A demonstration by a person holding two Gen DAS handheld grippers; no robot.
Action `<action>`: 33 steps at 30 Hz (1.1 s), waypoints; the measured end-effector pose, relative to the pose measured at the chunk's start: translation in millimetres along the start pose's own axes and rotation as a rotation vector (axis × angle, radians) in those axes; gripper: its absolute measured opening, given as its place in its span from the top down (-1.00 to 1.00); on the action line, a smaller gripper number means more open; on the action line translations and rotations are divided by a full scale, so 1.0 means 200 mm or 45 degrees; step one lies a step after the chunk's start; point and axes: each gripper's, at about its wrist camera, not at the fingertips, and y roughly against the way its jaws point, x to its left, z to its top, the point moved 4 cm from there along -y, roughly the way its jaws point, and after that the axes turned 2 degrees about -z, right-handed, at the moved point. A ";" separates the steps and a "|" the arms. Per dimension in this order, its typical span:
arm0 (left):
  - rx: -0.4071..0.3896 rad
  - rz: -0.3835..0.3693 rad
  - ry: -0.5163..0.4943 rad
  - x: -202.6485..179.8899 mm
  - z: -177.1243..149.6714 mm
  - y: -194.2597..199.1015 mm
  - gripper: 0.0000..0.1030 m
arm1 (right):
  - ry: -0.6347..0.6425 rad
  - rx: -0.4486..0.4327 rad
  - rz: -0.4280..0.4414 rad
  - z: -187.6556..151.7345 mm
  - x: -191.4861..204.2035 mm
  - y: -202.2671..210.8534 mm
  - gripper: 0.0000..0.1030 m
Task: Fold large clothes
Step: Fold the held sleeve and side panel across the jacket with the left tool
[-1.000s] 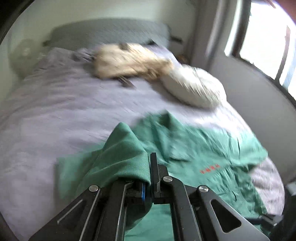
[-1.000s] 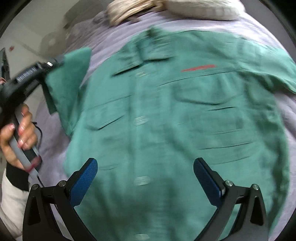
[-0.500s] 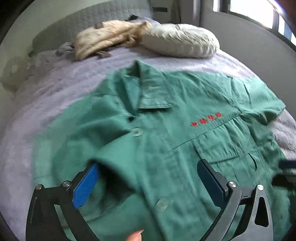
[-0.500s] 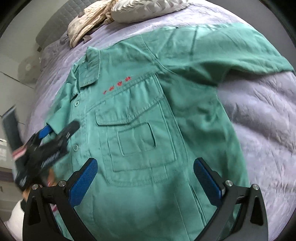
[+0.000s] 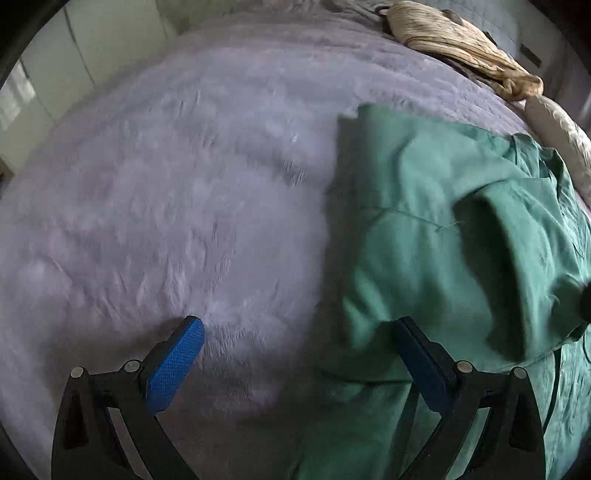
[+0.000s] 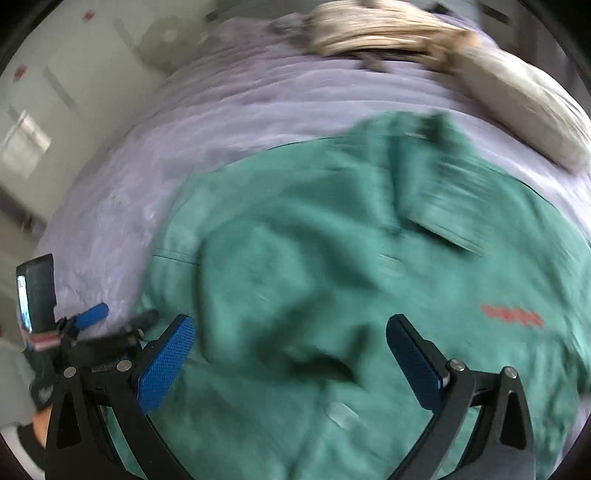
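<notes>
A large green button shirt (image 6: 351, 280) with red lettering on the chest lies front up on the lavender bedspread (image 5: 166, 206); one sleeve is folded in over its front. In the left wrist view the shirt (image 5: 443, 236) fills the right side. My left gripper (image 5: 299, 350) is open, pointing down over the shirt's left edge, nothing between its blue pads. My right gripper (image 6: 290, 350) is open above the shirt's folded sleeve, holding nothing. The left gripper (image 6: 114, 321) also shows at the lower left of the right wrist view, beside the shirt's edge.
A beige garment (image 5: 465, 48) and a white pillow (image 5: 561, 125) lie at the head of the bed. The same beige garment (image 6: 376, 29) and pillow (image 6: 524, 107) sit beyond the shirt's collar. Pale wall panels (image 6: 44, 122) stand beyond the bed's left side.
My left gripper let go of the green sleeve, opened wide and swung left to the shirt's edge. The sleeve now lies folded over the front. My right gripper stayed open and swept left.
</notes>
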 end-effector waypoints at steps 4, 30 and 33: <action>-0.023 0.017 -0.028 0.00 -0.03 0.01 -1.00 | 0.175 0.080 -0.215 -0.01 0.16 -0.25 -0.86; 0.182 -0.251 -0.005 -0.07 0.20 -0.14 -0.59 | -1.043 -0.161 0.366 -0.42 -1.12 0.16 -0.43; 0.163 -0.311 -0.074 -0.13 0.24 -0.12 0.89 | -0.999 -0.100 0.293 -0.37 -1.06 0.13 0.88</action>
